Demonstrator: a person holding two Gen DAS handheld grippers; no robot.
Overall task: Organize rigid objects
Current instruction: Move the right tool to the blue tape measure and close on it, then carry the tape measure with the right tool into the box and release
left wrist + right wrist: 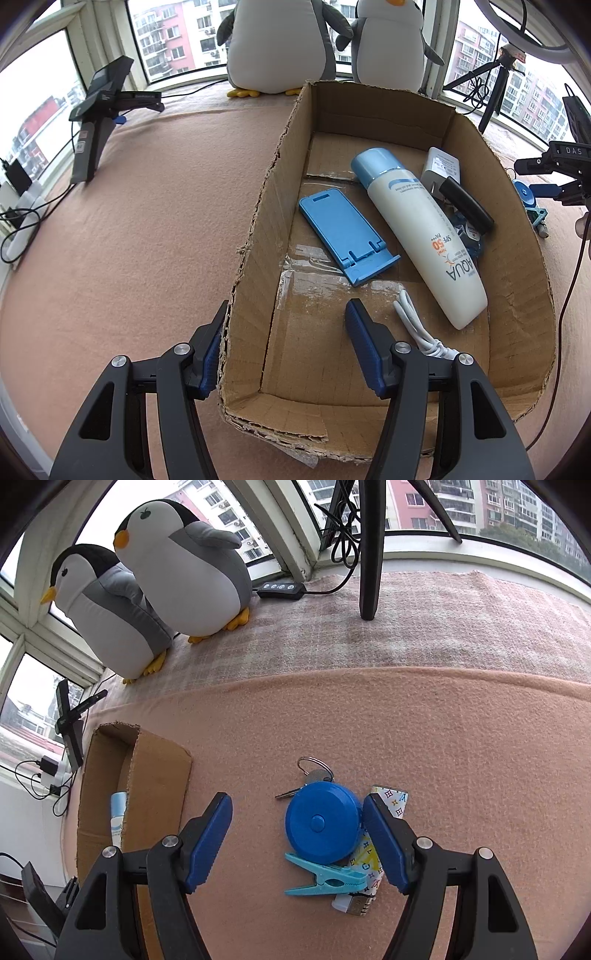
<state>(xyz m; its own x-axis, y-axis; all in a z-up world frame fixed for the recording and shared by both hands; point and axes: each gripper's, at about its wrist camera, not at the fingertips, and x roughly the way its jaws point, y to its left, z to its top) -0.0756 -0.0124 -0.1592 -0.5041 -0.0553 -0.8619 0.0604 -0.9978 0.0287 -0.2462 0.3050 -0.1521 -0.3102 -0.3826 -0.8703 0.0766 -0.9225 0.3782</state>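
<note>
Both spread, the left tool [286,343] straddled the cardboard box [258,206] wall; the right tool [297,834] neared the blue tape measure [322,821], probably next to be pinched and boxed.

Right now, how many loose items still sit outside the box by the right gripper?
4: blue tape measure, key ring behind it, teal clothespin in front, patterned lighter partly beneath. More may be hidden underneath.
</note>
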